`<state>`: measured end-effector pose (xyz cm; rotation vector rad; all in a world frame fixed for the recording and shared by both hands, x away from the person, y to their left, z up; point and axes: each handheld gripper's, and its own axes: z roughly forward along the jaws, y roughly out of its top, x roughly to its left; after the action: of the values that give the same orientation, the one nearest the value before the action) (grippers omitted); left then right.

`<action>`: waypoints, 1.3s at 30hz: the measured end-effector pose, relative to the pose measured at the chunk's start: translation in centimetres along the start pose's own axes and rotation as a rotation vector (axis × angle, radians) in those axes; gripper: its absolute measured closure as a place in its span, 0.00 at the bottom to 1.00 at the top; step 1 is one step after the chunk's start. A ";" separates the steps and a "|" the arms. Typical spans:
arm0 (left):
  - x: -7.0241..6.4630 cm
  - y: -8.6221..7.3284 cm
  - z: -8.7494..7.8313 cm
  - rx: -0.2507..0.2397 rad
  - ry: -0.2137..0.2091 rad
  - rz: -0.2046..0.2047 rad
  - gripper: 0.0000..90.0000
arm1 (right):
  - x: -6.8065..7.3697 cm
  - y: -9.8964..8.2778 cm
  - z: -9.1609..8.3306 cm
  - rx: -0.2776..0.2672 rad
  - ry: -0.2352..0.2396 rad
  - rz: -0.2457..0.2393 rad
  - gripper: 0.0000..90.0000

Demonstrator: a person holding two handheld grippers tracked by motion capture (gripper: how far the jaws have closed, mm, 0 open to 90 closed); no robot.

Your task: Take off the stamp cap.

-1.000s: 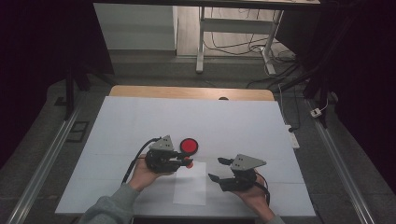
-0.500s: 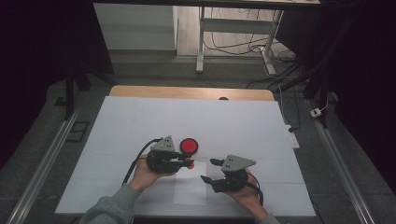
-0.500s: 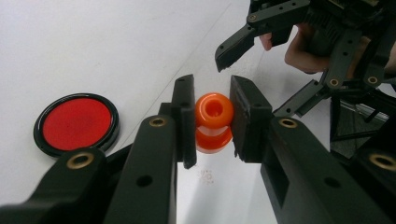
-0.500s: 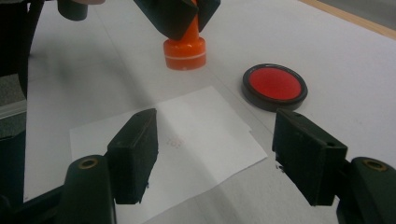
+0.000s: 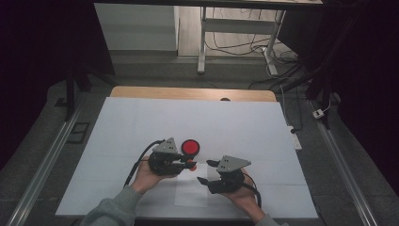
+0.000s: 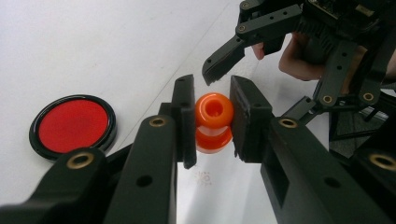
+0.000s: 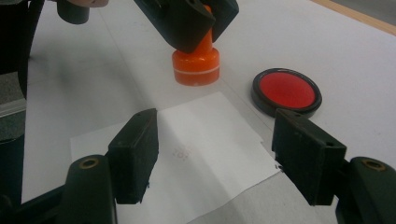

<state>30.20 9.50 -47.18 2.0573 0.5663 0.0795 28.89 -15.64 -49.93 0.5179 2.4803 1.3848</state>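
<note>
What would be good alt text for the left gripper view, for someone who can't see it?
The left claw is shut on an orange stamp, gripping its narrow neck just above a white table. A round black-rimmed red ink pad lies on the table to the left, and the right claw, jaws open, reaches in from the upper right.

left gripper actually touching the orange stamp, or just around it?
Touching. In the left gripper view both pads of the left gripper press the narrow neck of the orange stamp, with no gap either side.
</note>
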 end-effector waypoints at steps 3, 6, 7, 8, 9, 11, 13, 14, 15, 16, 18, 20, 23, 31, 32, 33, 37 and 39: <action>0.0 0.0 0.1 0.001 -0.001 -0.002 0.80 | 0.0 0.1 0.2 0.008 0.000 -0.001 0.35; 0.0 0.0 0.1 0.002 -0.001 -0.001 0.80 | 0.0 0.2 0.4 0.012 -0.002 0.001 0.36; 0.0 0.0 0.1 0.002 -0.001 0.000 0.80 | 0.0 0.2 0.5 0.007 0.003 0.007 0.36; 0.0 0.0 0.1 0.001 -0.001 0.000 0.80 | 0.0 0.2 0.6 0.010 0.006 0.009 0.37; 0.0 0.0 0.1 0.001 -0.001 0.000 0.80 | 0.0 0.3 0.6 0.020 -0.003 0.007 0.37; 0.0 0.0 0.1 0.000 -0.001 0.000 0.80 | 0.0 0.3 0.7 0.019 0.007 0.012 0.38; -0.1 0.1 0.1 0.000 -0.001 0.002 0.80 | 0.1 0.4 0.8 0.020 0.007 0.012 0.38; -0.1 0.1 0.1 0.000 -0.001 0.001 0.80 | 0.1 0.4 0.9 0.020 0.007 0.010 0.38; 0.0 0.0 0.1 0.000 -0.001 0.000 0.80 | 0.2 0.5 0.9 0.020 0.007 0.011 0.38; 0.0 0.0 0.2 0.001 0.000 -0.001 0.80 | 0.2 0.5 1.0 0.020 0.007 0.010 0.39; 0.0 0.0 0.2 0.002 0.000 -0.002 0.80 | 0.2 0.5 1.1 0.026 0.010 0.006 0.39; 0.0 0.0 0.3 0.003 -0.001 -0.001 0.80 | 0.2 0.6 1.2 0.026 0.007 0.007 0.39; -0.1 0.0 0.3 0.005 -0.004 0.002 0.80 | 0.3 0.7 1.3 0.025 0.006 0.008 0.41; -0.1 0.1 0.4 0.004 -0.005 0.002 0.80 | 0.7 0.9 1.9 0.030 0.013 -0.002 0.47; -0.1 0.1 0.5 0.004 -0.005 0.001 0.80 | 0.7 0.9 1.9 0.028 0.012 -0.002 0.48; -0.1 0.1 0.5 0.004 -0.005 0.001 0.80 | 0.7 1.0 1.9 0.025 0.011 -0.001 0.49; -0.2 0.1 0.5 0.004 -0.008 0.002 0.80 | 0.8 1.1 1.9 0.028 0.005 -0.004 0.52; -0.2 0.1 0.6 0.005 -0.007 0.002 0.80 | 0.8 1.1 2.0 0.026 0.004 -0.003 0.53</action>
<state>30.22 8.96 -47.39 2.0620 0.5605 0.0718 29.16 -13.23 -50.03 0.5164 2.5043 1.3562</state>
